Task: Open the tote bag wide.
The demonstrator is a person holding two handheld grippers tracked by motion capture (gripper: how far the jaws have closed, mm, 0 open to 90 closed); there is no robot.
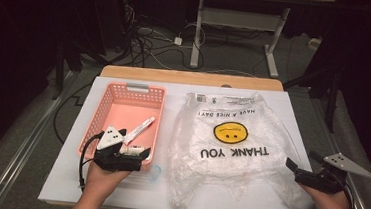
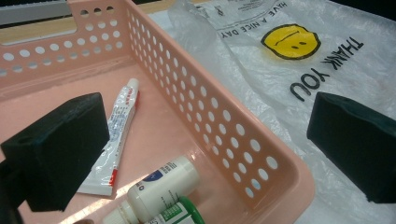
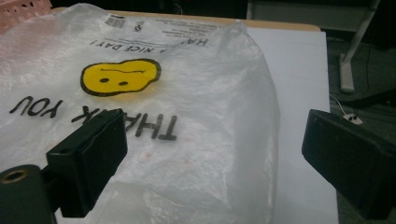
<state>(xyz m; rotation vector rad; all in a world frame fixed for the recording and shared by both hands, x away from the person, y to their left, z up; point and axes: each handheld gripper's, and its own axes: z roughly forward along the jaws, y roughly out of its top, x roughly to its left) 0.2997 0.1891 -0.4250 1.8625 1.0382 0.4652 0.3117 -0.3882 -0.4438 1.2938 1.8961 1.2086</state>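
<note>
item: plastic bag (image 1: pixel 233 143), clear, printed with a yellow smiley face and "thank you", lying flat and crumpled on the white table (image 1: pixel 293 113), just right of the pink basket (image 1: pixel 104 109).
item: right gripper (image 1: pixel 298 171), hovering at the bag's near right corner; jaws standing wide apart in the right gripper view, nothing between the pads, bag edge lying below and ahead of them.
item: left gripper (image 1: pixel 137 156), hanging over the basket's near end; jaws spread wide in the left gripper view, gripping nothing, one pad over the basket floor, the other beyond the basket wall over the bag.
item: basket contents: white tube (image 2: pixel 114 135) lying flat; white bottle (image 2: pixel 156 191) lying at the near end, touching a green-capped container (image 2: pixel 180 213).
</note>
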